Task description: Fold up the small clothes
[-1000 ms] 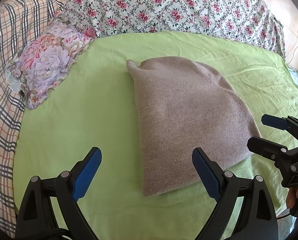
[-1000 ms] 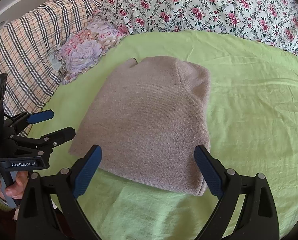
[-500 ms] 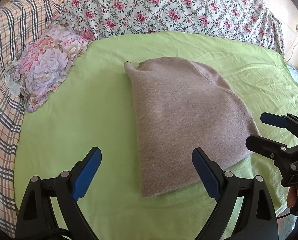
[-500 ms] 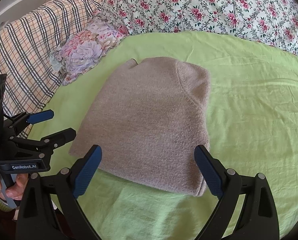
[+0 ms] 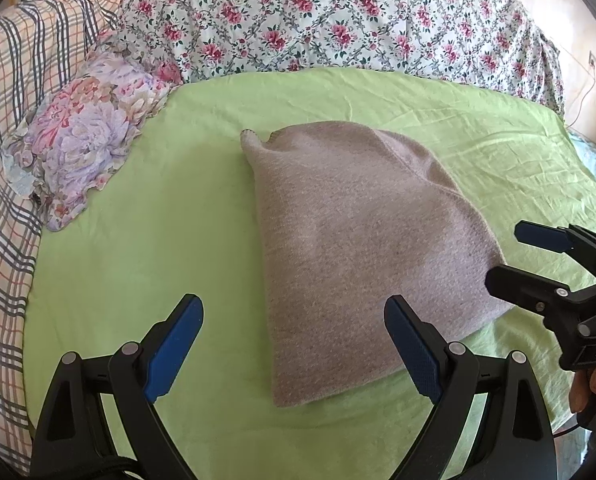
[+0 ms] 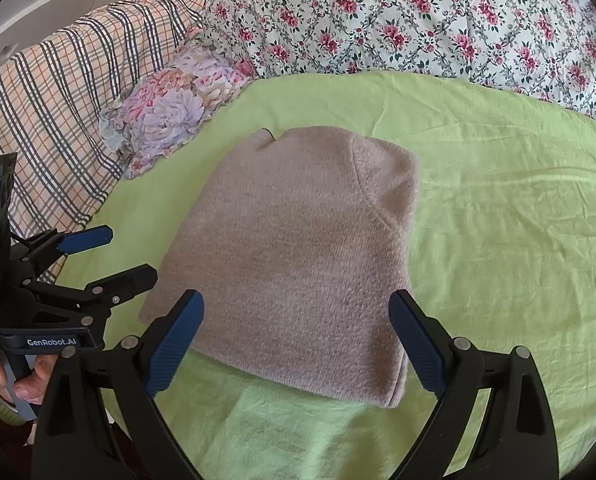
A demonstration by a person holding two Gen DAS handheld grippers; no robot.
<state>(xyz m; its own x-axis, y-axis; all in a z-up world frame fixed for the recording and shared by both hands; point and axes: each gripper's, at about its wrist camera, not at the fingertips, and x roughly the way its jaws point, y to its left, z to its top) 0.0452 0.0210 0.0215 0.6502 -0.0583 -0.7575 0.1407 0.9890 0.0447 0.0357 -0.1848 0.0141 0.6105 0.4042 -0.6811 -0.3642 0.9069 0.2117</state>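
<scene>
folded sweater (image 5: 362, 248) lies unmoved on the green sheet (image 5: 137, 248); left gripper (image 5: 293, 344) and right gripper (image 6: 295, 340) stay spread, empty.

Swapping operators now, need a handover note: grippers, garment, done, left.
Left gripper: open, holding nothing, above the sheet at the garment's near left corner.
Right gripper: open, holding nothing, over the garment's near edge.
Beige knit garment: lies flat on the green sheet, already folded into a compact shape, untouched.
Done: at least one fold, by the look of it.
Left: possibly a final fold; no other clothes in view.
</scene>
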